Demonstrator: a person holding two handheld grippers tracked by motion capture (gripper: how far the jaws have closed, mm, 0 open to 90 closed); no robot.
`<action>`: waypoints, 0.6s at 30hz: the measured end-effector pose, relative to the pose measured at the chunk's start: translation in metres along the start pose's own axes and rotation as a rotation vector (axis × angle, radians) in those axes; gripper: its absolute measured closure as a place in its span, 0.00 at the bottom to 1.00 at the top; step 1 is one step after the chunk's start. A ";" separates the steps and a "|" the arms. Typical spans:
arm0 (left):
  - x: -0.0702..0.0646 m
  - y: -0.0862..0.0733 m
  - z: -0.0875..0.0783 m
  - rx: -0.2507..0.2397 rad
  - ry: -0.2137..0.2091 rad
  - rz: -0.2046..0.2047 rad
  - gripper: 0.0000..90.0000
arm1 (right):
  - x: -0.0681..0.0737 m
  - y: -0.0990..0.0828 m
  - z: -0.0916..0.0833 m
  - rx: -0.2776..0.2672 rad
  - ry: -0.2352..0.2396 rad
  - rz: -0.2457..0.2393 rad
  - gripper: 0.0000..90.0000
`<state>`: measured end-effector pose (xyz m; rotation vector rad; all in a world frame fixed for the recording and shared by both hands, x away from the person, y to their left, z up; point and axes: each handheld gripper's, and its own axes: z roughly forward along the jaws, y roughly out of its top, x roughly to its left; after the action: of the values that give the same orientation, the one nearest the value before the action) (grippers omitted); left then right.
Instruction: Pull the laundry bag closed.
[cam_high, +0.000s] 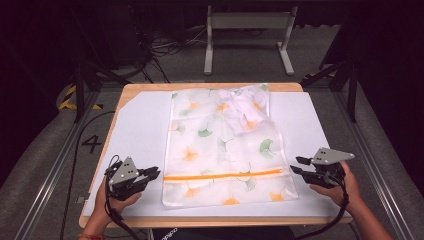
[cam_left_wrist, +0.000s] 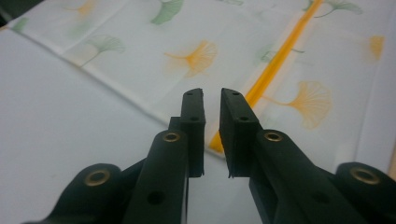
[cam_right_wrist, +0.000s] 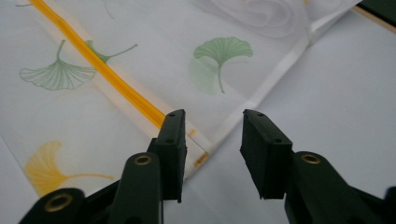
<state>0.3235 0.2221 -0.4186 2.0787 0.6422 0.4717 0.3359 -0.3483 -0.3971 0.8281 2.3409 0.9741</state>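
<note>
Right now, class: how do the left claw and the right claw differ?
The left claw has only a narrow gap between its jaws; the right claw stands clearly wider. The left claw sits at the left end of the laundry bag's orange zipper, the right claw at its right end. Both are empty, beside the bag's edges.

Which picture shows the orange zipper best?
The high view: the orange zipper runs whole across the leaf-print mesh bag. The left gripper view shows most of it, partly behind the jaws; the right gripper view shows its end stretch.
</note>
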 end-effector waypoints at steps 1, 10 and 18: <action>0.002 -0.003 -0.002 0.007 0.012 -0.003 0.84 | -0.002 -0.003 -0.001 -0.007 -0.008 0.001 0.62; 0.016 -0.042 -0.003 0.051 0.099 -0.086 0.26 | -0.010 -0.035 0.002 -0.059 -0.102 0.098 0.31; 0.021 -0.048 -0.006 -0.006 0.098 -0.170 0.14 | -0.009 -0.040 0.005 -0.056 -0.133 0.122 0.19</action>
<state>0.3245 0.2617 -0.4542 1.9847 0.8662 0.4791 0.3309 -0.3752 -0.4285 0.9917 2.1622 0.9972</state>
